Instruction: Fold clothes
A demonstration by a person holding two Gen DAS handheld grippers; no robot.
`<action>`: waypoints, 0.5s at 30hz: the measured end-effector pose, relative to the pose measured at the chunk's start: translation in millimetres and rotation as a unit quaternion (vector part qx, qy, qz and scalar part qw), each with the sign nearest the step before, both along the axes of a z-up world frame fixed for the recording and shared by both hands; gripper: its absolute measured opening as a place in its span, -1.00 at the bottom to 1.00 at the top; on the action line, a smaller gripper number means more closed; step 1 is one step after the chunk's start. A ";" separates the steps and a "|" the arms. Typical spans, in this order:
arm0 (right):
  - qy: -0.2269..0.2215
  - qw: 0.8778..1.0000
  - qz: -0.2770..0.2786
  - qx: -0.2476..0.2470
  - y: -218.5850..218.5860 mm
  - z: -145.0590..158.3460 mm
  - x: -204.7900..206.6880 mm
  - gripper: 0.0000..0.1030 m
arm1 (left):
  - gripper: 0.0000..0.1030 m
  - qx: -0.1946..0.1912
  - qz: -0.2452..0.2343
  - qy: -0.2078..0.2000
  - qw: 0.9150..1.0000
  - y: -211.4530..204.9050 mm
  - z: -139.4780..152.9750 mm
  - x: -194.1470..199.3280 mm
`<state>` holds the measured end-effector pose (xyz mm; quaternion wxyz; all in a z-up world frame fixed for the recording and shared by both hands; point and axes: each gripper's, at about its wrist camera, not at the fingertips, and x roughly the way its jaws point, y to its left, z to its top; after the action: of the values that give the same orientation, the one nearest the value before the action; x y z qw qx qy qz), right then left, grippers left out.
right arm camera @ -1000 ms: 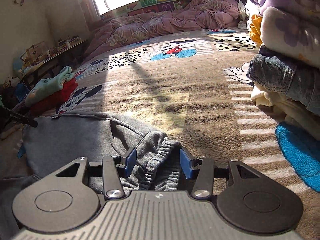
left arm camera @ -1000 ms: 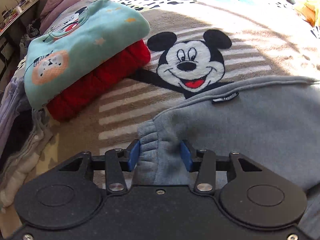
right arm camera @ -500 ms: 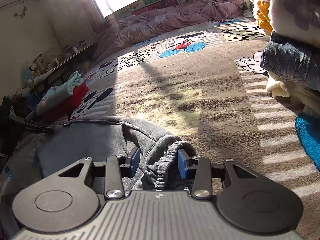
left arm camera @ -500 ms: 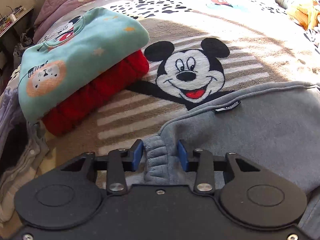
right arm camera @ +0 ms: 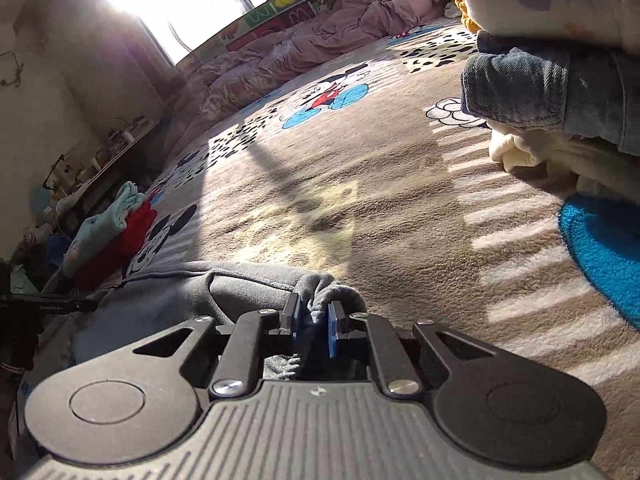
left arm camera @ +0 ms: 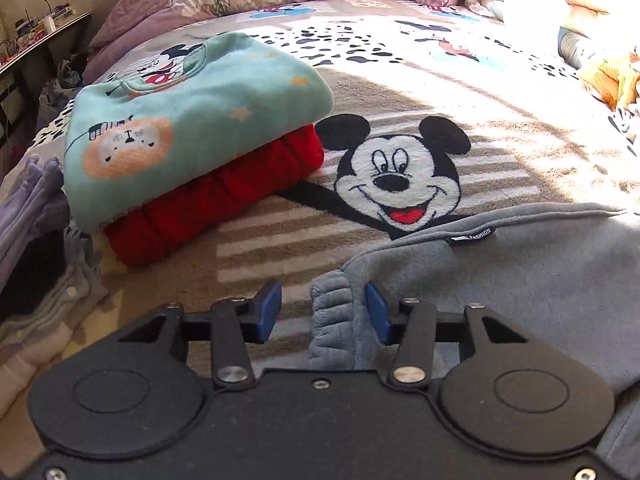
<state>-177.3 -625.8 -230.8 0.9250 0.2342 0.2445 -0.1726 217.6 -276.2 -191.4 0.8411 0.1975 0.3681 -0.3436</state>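
Grey sweatshirt (left arm camera: 532,280) lies spread on the cartoon-mouse blanket (left arm camera: 280,240), filling the 3-to-5 o'clock part of the left wrist view, its neck label up near 2 o'clock of the tool. One ribbed cuff (left arm camera: 334,312) sits between the left gripper (left arm camera: 323,312) fingers, but the blue pads stand spread, the left one clear of the cloth, so nothing is pinched there. On the other side, the right gripper (right arm camera: 313,320) has its pads pressed together on a bunched fold of the sweatshirt's other cuff (right arm camera: 320,300), a grip that looks right for carrying that sleeve across the body. Whether the left side is about to grab or has just let go, one moment can't settle. Outward now: at 10 o'clock from the left gripper, a folded teal sweater (left arm camera: 192,120) rests on a folded red garment (left arm camera: 216,204), likely the finished stack. Right view, 2 o'clock: a loose heap (right arm camera: 560,92) with denim, probably awaiting folding.
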 end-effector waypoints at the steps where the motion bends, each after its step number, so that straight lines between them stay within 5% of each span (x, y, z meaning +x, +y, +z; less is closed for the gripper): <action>1: 0.003 1.000 -0.002 -0.013 2.1 3.1 -1.1 -0.64 | -0.08 0.003 -0.008 -0.019 1.000 0.2 7.0 -4.1; 3: 0.010 0.999 -0.007 -0.038 6.3 9.4 -3.2 -0.47 | -0.10 0.000 -0.012 -0.042 0.999 0.6 17.1 -8.3; 8: -0.007 0.997 0.024 -0.076 20.8 24.0 -2.4 -0.47 | -0.19 -0.025 -0.053 -0.029 0.998 1.0 23.0 -14.9; 12: 0.009 0.991 0.089 -0.102 41.2 17.2 25.6 -0.55 | -0.33 0.019 -0.103 -0.012 0.994 -7.2 -8.2 -29.5; 15: 0.058 0.992 0.083 -0.078 33.7 -9.0 41.8 -0.65 | -0.33 0.057 -0.105 -0.034 0.992 -10.8 -34.7 -36.4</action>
<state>-135.5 -592.1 -239.7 0.9357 0.1296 0.3024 -0.1275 181.3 -287.0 -226.1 0.7995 0.2944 0.3357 -0.4018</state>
